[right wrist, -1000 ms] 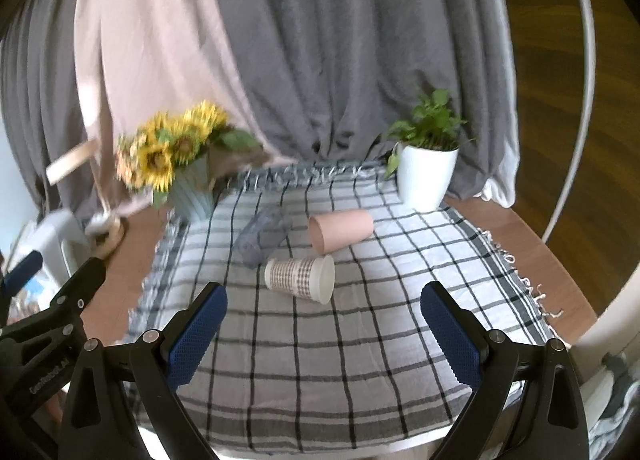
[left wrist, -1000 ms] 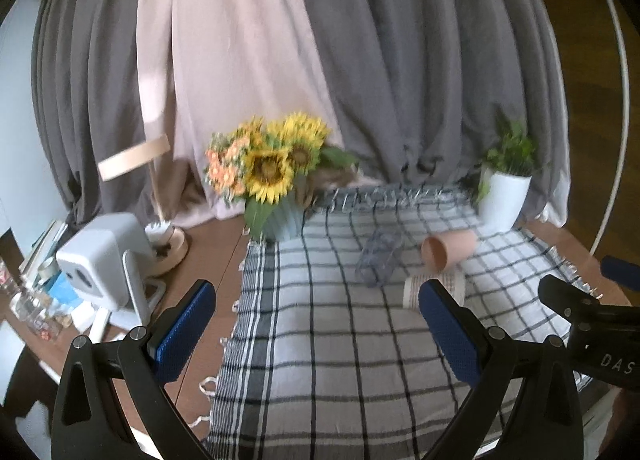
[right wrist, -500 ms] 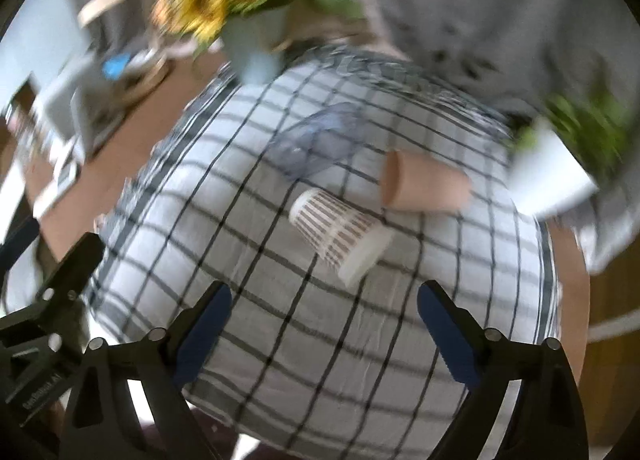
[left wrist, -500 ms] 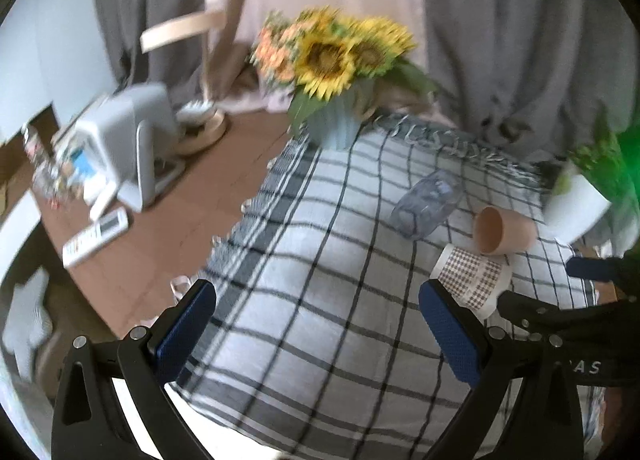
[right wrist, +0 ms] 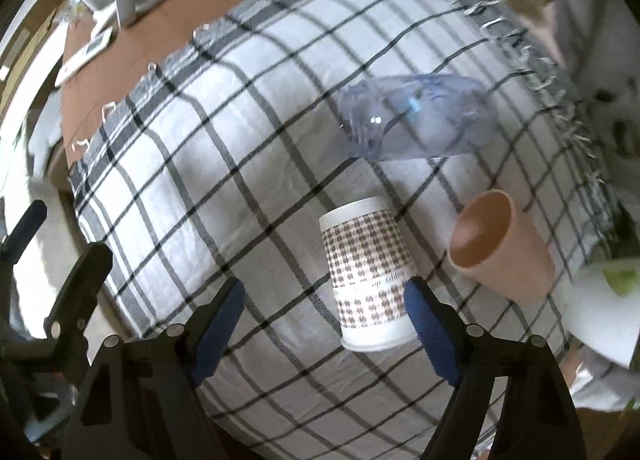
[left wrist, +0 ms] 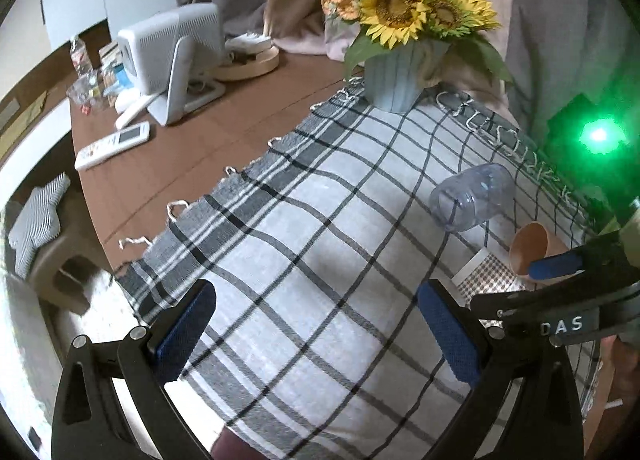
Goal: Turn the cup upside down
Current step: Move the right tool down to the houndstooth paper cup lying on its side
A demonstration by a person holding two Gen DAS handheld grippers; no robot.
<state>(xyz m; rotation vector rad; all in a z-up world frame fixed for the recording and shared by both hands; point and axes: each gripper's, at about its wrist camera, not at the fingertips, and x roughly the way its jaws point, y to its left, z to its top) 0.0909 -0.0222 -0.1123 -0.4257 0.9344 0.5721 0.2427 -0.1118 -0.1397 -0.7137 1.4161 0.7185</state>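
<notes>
On the checked cloth (right wrist: 240,148) three cups lay sideways; both tongs gaped empty, and the right gripper (right wrist: 324,324) should straddle the houndstooth cup (right wrist: 366,276) squarely.

The left gripper (left wrist: 316,330) has black angular plastic arms, silver screws and ribbed blue finger pads (left wrist: 448,330). The right gripper (right wrist: 326,324) looks alike, bearing white "DAS" lettering.

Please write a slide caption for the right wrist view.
Open right claw above checked tablecloth with three cups lying sideways.
</notes>
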